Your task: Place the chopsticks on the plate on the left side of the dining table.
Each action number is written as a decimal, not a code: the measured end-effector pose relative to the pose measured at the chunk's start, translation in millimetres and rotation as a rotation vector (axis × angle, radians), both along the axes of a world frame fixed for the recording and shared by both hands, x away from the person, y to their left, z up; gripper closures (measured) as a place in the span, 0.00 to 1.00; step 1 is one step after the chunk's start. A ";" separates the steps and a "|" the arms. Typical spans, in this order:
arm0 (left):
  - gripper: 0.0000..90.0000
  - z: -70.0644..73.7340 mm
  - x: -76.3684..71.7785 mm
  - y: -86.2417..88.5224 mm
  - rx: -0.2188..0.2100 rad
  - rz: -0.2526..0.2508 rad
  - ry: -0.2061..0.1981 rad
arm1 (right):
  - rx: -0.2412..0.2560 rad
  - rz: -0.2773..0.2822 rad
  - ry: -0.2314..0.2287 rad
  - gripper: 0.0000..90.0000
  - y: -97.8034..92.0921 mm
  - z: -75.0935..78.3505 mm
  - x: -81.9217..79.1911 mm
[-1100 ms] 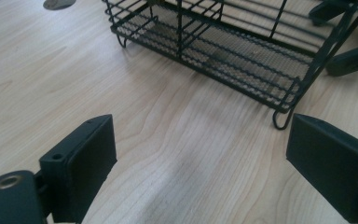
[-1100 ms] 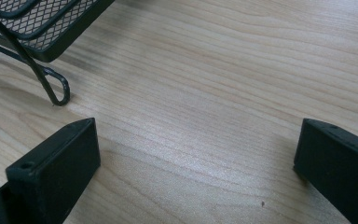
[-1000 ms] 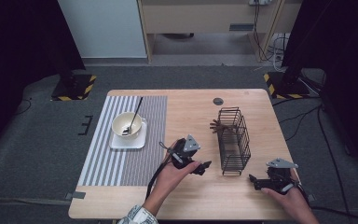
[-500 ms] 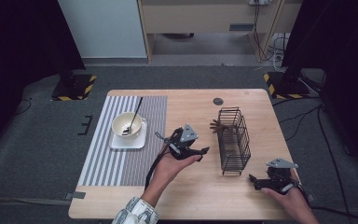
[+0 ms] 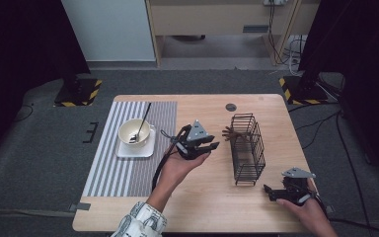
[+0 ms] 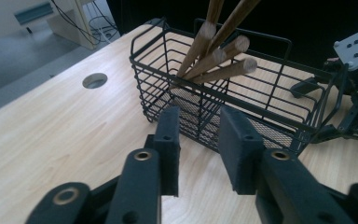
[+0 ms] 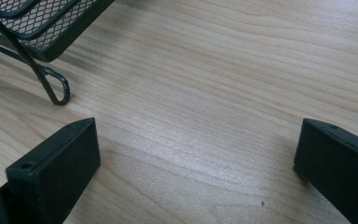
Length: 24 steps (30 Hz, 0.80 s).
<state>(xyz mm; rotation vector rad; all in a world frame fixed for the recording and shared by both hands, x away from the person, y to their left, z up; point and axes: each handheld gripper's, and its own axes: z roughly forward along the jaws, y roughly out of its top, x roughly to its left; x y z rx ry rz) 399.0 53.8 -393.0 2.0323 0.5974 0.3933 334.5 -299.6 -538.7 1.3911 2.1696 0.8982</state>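
Left claw (image 5: 208, 146) hovers part open and empty just short of the sticks (image 6: 216, 58) poking from the basket (image 5: 247, 148), right claw (image 5: 272, 192) rests wide open on the tabletop (image 5: 212, 207), and a clumsy grab could tip that basket.

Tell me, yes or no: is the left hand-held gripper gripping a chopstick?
No. The left hand-held gripper has nothing between its jaws; the chopsticks stand in the basket beyond it.

Right gripper (image 7: 196, 163) fingers wide apart over table (image 7: 223, 84); wire basket (image 7: 37, 28) corner upper left.
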 end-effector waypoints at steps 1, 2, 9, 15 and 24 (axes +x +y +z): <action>0.79 1.4 0.4 -0.1 -0.001 -0.002 -0.002 | 0.000 0.000 0.000 0.00 0.0 0.0 0.0; 0.80 3.8 1.1 0.2 -0.009 0.000 -0.001 | 0.000 0.000 0.000 0.00 0.0 0.0 0.0; 0.87 19.5 2.5 0.4 -0.014 -0.015 -0.010 | 0.000 0.000 0.000 0.00 0.0 0.0 0.0; 0.85 34.4 5.6 -2.3 -0.025 -0.028 -0.019 | 0.000 0.000 0.000 0.00 0.0 0.0 0.0; 0.83 38.8 9.3 -8.9 -0.017 -0.037 -0.018 | 0.000 -0.001 0.000 0.00 0.0 0.0 -0.1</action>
